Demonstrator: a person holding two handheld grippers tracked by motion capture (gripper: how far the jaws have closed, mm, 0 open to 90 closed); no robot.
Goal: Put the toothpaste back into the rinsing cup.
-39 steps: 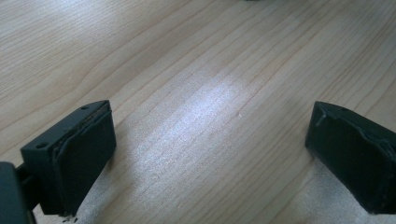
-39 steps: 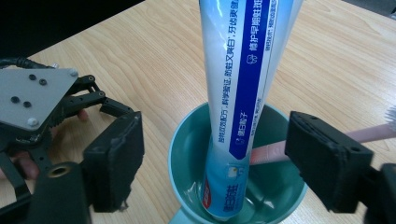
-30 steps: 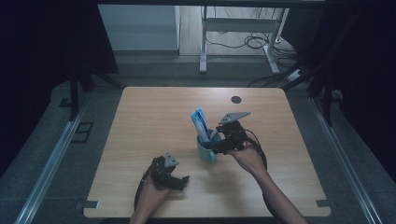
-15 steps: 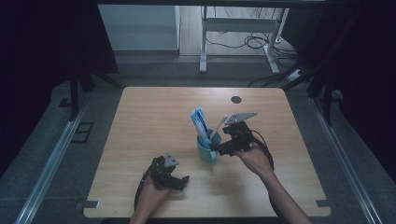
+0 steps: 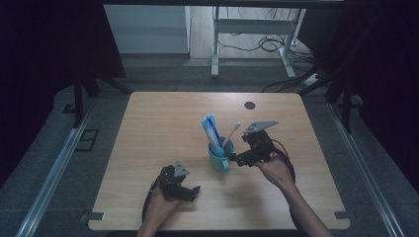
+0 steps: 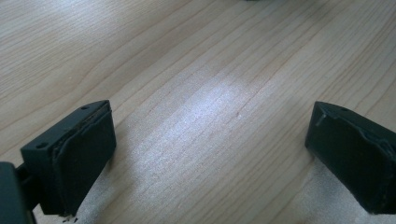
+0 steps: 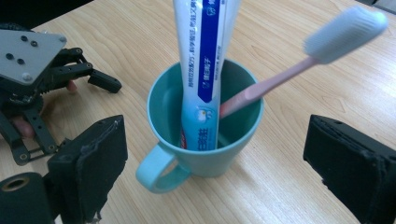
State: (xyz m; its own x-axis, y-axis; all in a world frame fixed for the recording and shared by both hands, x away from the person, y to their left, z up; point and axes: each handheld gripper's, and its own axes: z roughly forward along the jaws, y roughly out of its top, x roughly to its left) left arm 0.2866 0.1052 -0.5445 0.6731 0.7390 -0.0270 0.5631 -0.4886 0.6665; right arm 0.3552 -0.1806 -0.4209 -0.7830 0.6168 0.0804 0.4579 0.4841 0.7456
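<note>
Teal mug [image 7: 205,140]: toothpaste tube [image 7: 203,70], pink toothbrush [image 7: 299,60] inside | left gripper [image 6: 205,154], right gripper [image 7: 210,177]: jaws apart, empty

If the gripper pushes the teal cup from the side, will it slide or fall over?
The cup looks light and plastic, so it probably slides on the smooth table. The tall toothpaste tube and leaning toothbrush raise its weight, so a high push may tip it.
</note>
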